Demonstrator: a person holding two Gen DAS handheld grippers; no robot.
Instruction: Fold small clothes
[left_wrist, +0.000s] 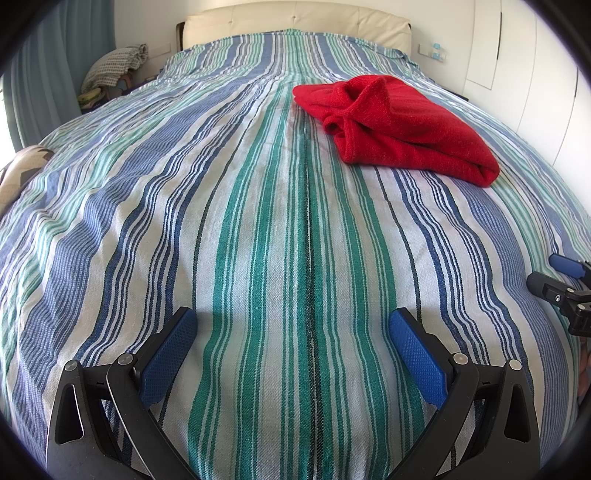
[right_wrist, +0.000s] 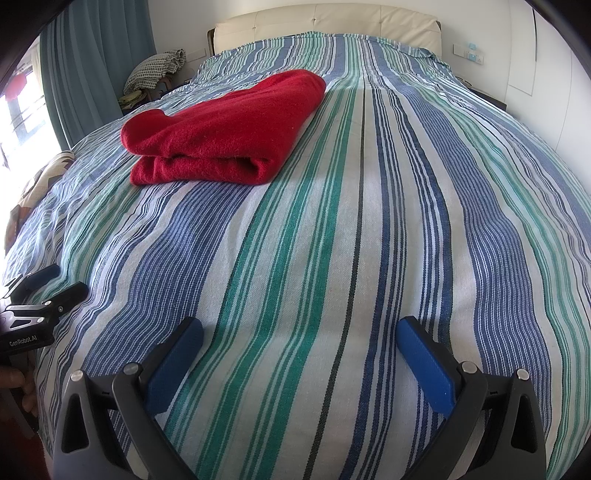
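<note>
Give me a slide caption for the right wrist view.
Open right gripper above a striped bedspread, folded red sweater ahead, left gripper alongside.

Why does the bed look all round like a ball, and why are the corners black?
Both wrist views use fisheye lenses: the striped blue, green and white bedspread bulges, with dark lens rims at the corners. The right wrist view has bright window glare at its left edge. The folded red knit garment looks sharp; the open left gripper and right gripper too.

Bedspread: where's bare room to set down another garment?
Free: the striped bedspread between both open grippers, left and right, and the red garment; also beyond it toward the headboard. The garment's patch is taken.
</note>
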